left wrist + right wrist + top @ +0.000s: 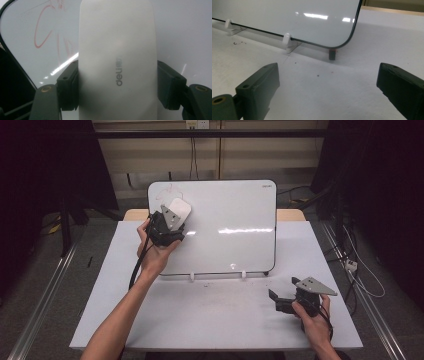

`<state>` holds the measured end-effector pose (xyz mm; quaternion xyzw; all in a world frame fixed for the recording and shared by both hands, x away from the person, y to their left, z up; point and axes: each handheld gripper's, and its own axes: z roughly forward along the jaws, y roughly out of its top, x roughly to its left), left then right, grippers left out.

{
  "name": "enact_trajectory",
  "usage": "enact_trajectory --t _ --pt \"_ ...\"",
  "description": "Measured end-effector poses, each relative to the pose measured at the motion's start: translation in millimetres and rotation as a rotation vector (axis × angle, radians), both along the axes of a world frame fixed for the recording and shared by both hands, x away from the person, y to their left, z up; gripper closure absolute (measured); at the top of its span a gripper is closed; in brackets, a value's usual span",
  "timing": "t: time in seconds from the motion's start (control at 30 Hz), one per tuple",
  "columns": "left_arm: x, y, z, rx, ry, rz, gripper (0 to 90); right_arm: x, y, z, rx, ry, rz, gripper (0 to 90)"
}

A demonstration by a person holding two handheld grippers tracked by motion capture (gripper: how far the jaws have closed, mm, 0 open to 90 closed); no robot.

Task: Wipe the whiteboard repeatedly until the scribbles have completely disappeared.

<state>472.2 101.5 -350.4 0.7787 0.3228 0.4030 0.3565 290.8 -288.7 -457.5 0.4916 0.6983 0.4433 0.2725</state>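
Nearest, at the table's [100, 320] front right: right gripper [281, 296] low over the white surface, jaws spread wide with nothing between them, pointed toward the board. In the right gripper view, bare tabletop between the two black jaws, a few dark specks on it, then the whiteboard's [287, 17] lower rounded corner propped on small white clip feet [287, 40], with a short dark marker [332, 54] with a reddish end just behind that corner.

Farther in, left of centre: left gripper [172, 217] raised against the upper left part of the whiteboard [225, 230], jaws clamped on a white eraser [179, 209]. In the left gripper view, eraser [117, 60] upright between both pads, squeezed at its sides, grey "deli" lettering on its face; flat side toward the board. Red marker strokes [42, 32] beside it on the board's upper left corner, partly faded.

Farthest: whiteboard leaning back on the table, glare across its middle, wall and cables beyond.
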Motion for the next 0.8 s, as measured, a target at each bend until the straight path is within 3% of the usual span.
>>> enact_trajectory --t 0.17,0.4,0.53,0.6,0.8 --pt "-7.4 -4.9 -9.3 0.045 0.005 -0.027 31.1 -0.4 1.8 0.4 -0.001 0.001 0.002 4.5" --pt "-30.5 -17.8 -32.7 0.121 0.012 -0.087 31.1 -0.1 2.2 0.4 -0.003 0.001 0.001 4.5" --pt "-28.9 -16.7 -31.6 0.116 0.019 -0.088 31.2 0.3 1.6 0.3 -0.004 0.000 0.001 4.5" --pt "-25.7 -14.3 -28.8 0.094 0.019 -0.076 31.2 0.0 1.2 0.4 -0.006 -0.001 0.003 4.5" --pt "-8.3 1.0 -8.7 0.042 0.033 -0.018 31.2 0.0 0.9 0.3 -0.003 0.000 0.004 4.5"
